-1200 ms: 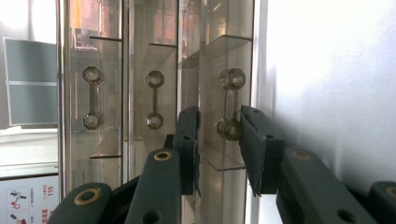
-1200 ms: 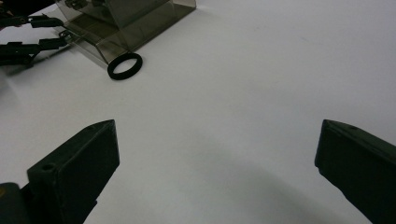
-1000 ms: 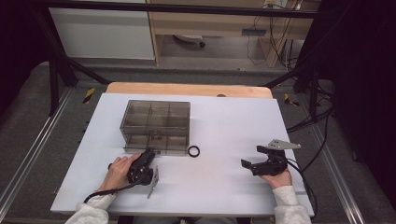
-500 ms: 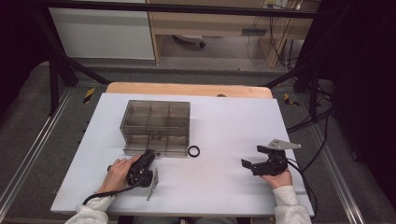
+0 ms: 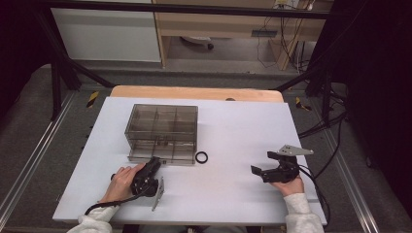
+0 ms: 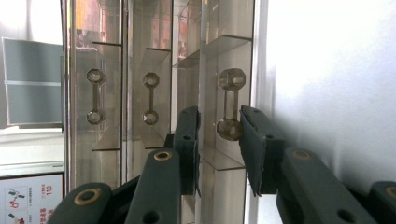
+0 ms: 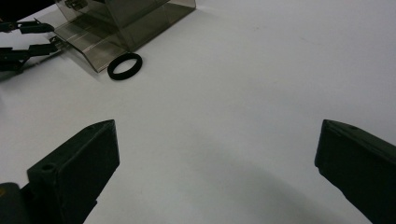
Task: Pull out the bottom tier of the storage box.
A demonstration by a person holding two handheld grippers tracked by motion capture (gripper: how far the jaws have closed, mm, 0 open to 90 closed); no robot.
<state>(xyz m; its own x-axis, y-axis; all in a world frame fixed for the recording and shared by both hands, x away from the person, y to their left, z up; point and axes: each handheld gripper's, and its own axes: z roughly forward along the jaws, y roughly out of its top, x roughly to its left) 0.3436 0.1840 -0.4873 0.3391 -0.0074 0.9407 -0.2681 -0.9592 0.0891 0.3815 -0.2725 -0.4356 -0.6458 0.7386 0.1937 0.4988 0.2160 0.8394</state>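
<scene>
Left gripper view: the left gripper is seen turned on its side, its two black jaws parted and standing on either side of the lower knob of a drawer handle on the smoked clear drawer box; no contact with the handle can be made out, so the jaws are taken as released, not yet clamped. Two more handles are seen further along the box front at about 9 o'clock from the one being addressed.

From the high view the box is placed at roughly 10 o'clock from the table's middle, the left gripper pressed up to its near face, and a black ring lies just beside the box's near right corner. The right gripper is held well apart at 4 o'clock, its jaws spread wide and empty above the bare table, with the ring at 11 o'clock in its own view.

Several risks are judged likely. The handle is slim and glossy, so a pinch on its knob alone could slip off. The box is light and unbraced, so the whole box might be dragged toward the person rather than the drawer being opened. The ring could be nudged if the box shifts.
</scene>
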